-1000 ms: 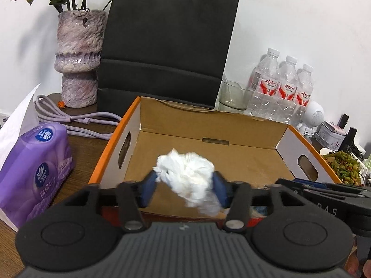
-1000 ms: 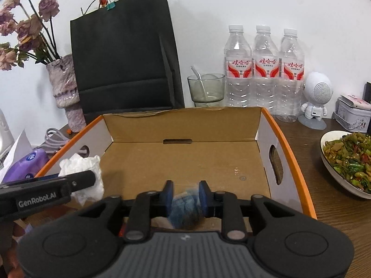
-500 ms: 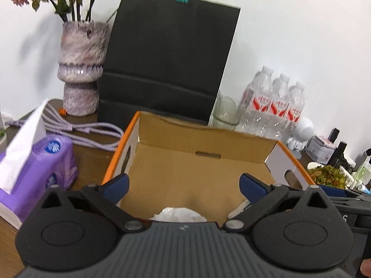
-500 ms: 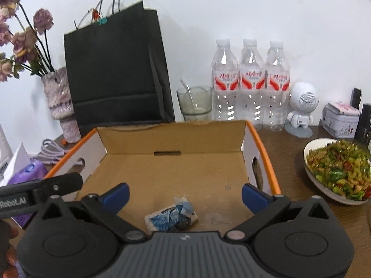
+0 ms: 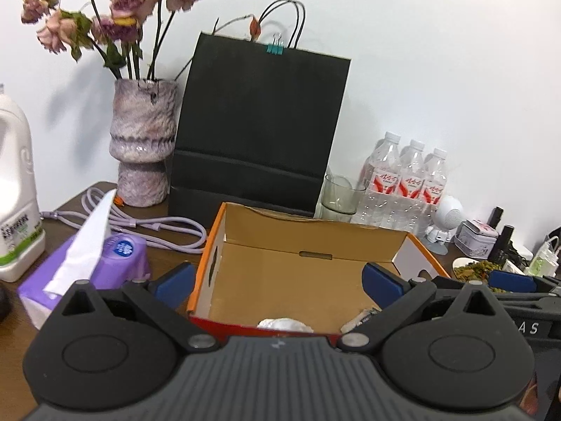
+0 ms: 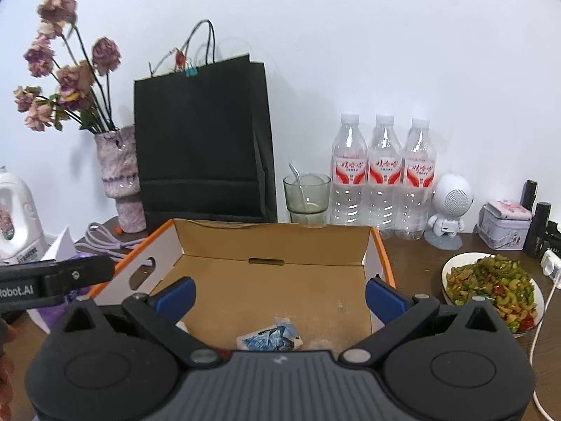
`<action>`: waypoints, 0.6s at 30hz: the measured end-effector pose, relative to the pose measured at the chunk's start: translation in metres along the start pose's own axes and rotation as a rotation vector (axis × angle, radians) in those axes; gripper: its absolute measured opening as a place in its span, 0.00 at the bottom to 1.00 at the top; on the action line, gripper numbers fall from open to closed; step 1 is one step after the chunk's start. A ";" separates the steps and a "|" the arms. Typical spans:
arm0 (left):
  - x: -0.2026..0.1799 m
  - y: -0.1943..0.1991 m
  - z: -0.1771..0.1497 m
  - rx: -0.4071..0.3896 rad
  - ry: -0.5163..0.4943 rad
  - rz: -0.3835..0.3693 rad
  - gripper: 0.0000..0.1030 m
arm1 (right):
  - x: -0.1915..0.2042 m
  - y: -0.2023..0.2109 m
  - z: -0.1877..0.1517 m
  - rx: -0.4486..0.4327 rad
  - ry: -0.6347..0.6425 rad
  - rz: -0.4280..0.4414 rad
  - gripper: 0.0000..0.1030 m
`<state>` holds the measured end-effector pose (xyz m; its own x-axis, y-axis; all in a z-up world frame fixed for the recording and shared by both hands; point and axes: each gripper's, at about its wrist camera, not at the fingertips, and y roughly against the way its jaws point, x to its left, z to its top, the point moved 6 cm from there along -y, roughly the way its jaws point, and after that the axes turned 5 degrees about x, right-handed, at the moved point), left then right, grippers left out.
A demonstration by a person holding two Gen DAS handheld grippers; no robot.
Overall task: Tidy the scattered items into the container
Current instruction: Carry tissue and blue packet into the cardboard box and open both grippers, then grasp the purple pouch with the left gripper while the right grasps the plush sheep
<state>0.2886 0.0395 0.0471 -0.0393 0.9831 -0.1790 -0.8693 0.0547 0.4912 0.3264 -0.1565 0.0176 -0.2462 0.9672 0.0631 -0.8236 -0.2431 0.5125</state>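
Observation:
An orange-edged cardboard box (image 5: 315, 242) (image 6: 273, 245) lies on the brown table in both wrist views. A crumpled white tissue (image 5: 284, 325) rests on the box floor near its front wall, partly hidden behind my left gripper's body. A small blue-and-white wrapper (image 6: 269, 338) lies on the box floor under my right gripper. My left gripper (image 5: 278, 282) stands wide open above the box's front with nothing between its blue pads. My right gripper (image 6: 280, 298) is likewise wide open and empty above the box.
Behind the box stand a black paper bag (image 5: 259, 133), a vase of dried flowers (image 5: 142, 144), a glass (image 6: 306, 198) and three water bottles (image 6: 384, 175). A purple tissue pack (image 5: 87, 273) and cable sit left; a plate of food (image 6: 491, 291) sits right.
Both grippers opened wide, dropping the tissue and the wrapper into the box. Both then rose and drew back, so more of the wall and the table shows.

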 end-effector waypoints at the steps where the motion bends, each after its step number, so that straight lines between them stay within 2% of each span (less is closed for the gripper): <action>1: 0.000 0.006 -0.002 -0.006 -0.006 0.000 1.00 | 0.000 0.005 -0.002 -0.004 0.005 -0.001 1.00; 7: 0.006 0.032 -0.013 -0.041 -0.019 -0.003 1.00 | 0.000 0.034 -0.020 -0.021 0.027 -0.012 1.00; 13: 0.016 0.050 -0.046 -0.007 -0.019 0.007 1.00 | -0.005 0.061 -0.051 -0.026 0.030 -0.027 1.00; 18: 0.016 0.060 -0.078 0.029 -0.074 0.025 1.00 | -0.008 0.066 -0.089 0.025 0.002 -0.012 1.00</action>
<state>0.1971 0.0452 0.0072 -0.0231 0.9944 -0.1032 -0.8537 0.0341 0.5196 0.2283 -0.1867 -0.0246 -0.2377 0.9698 0.0551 -0.8134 -0.2298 0.5344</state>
